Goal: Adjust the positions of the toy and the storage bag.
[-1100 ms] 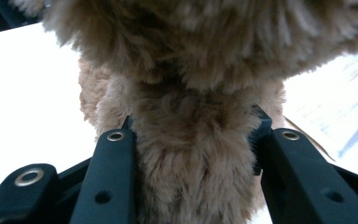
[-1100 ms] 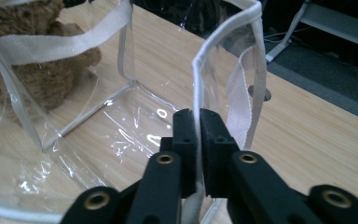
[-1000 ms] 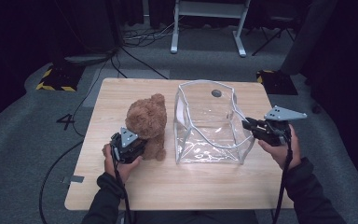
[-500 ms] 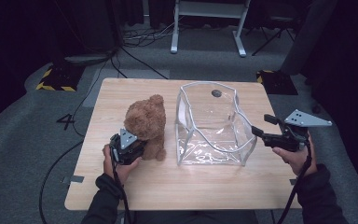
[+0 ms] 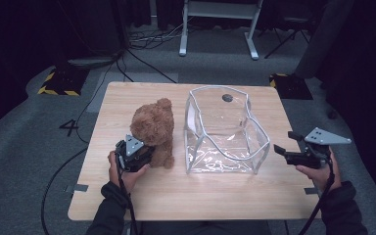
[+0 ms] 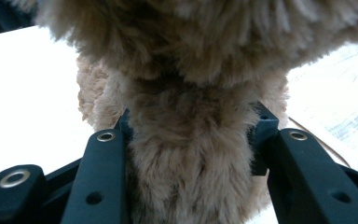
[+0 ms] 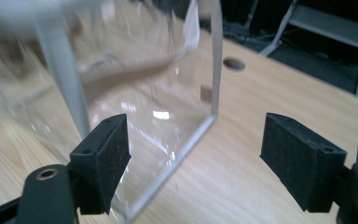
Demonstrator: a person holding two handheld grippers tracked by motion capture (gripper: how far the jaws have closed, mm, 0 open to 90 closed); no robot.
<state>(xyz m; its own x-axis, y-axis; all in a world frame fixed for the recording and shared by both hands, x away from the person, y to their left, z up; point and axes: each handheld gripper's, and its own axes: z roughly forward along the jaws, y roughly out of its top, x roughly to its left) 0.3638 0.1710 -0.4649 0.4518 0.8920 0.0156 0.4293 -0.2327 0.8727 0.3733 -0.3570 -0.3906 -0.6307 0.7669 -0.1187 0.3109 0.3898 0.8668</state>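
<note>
Grippers first: beside the clear bag (image 5: 223,132), the left gripper (image 5: 136,155) clamps the teddy bear (image 5: 152,129) low on its soft, light, squashy body; the right gripper (image 5: 285,152), just opened, holds nothing.

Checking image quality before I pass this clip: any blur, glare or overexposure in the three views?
High view: sharp, evenly lit table, dark surroundings. Left gripper view: tabletop blown out to white, teddy bear so near that its fur is soft. Right gripper view: clear bag smeared by blur at the upper left, small glare spots on its plastic, black pads sharp.
</note>
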